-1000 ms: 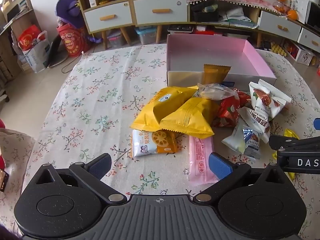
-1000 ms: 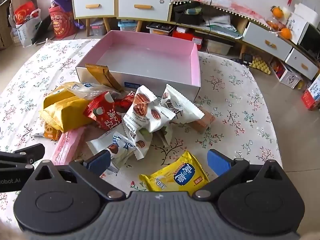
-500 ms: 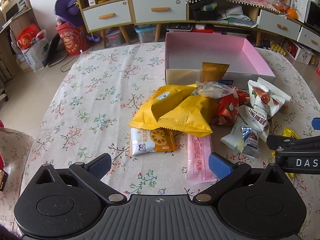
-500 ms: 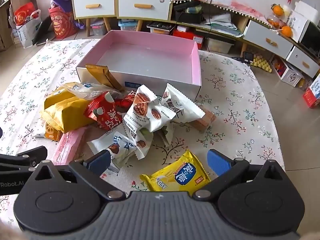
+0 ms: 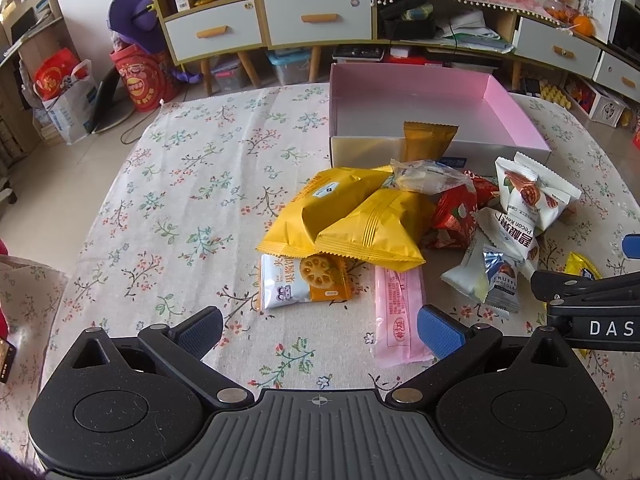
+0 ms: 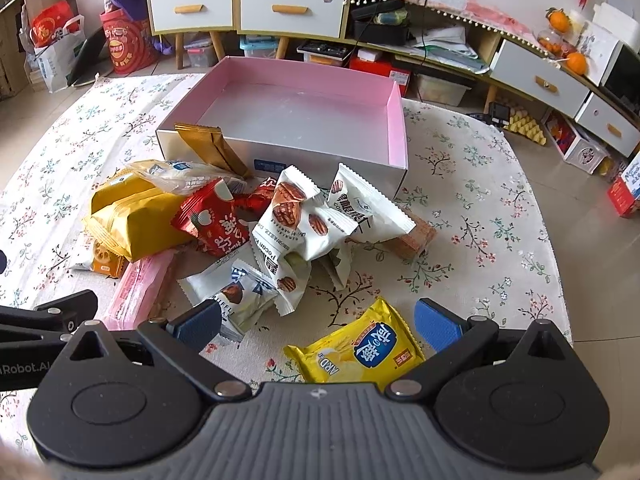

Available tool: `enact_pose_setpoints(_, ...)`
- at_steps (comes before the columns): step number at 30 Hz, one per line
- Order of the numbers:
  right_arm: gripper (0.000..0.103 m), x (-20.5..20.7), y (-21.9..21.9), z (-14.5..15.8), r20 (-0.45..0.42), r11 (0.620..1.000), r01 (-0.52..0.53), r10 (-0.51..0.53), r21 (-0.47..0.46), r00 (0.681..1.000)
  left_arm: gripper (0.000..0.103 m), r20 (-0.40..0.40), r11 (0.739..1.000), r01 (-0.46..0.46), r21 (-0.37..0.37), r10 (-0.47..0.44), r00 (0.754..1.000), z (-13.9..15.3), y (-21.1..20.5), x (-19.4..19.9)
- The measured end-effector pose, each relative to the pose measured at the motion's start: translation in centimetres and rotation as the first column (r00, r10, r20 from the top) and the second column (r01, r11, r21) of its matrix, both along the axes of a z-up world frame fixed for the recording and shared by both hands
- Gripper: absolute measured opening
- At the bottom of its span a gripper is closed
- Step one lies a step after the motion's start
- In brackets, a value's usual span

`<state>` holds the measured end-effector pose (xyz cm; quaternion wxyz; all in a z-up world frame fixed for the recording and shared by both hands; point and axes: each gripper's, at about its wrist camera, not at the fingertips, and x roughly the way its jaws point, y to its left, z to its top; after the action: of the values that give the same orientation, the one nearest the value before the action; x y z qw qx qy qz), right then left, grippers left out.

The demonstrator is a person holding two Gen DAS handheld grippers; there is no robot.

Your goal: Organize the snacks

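Note:
A pile of snack packets lies on the floral tablecloth in front of an empty pink box point(image 5: 516, 116) point(image 6: 394, 120). Two big yellow bags point(image 5: 360, 220) point(image 6: 128, 220) lie at the pile's left. A biscuit packet point(image 5: 304, 280) and a pink packet point(image 5: 398, 312) lie nearest my left gripper point(image 5: 318, 328), which is open and empty above the cloth. White pecan packets point(image 6: 312, 216), a red packet point(image 6: 212, 220) and a yellow chip packet point(image 6: 360, 348) lie before my right gripper point(image 6: 318, 320), which is open and empty.
A gold packet point(image 6: 212, 148) leans on the box's front wall. A brown wafer bar point(image 6: 416, 238) lies right of the pile. The table's right edge point(image 6: 560, 280) drops to the floor. Cabinets point(image 5: 316, 16) and bags stand behind the table.
Both grippers have drawn back slightly; the snacks and box look a little farther away. Nothing was taken hold of and both stay open.

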<state>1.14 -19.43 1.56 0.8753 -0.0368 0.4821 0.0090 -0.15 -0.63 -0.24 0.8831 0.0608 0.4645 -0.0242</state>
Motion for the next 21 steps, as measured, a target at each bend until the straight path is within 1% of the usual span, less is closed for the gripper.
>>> enact_pose_setpoints(21, 0.103, -0.06, 0.11, -0.01, 0.000, 1.000, -0.003, 0.003, -0.001, 1.000, 0.103, 0.000, 1.000, 0.002, 0.000, -0.002, 1.000, -0.10, -0.13, -0.10)
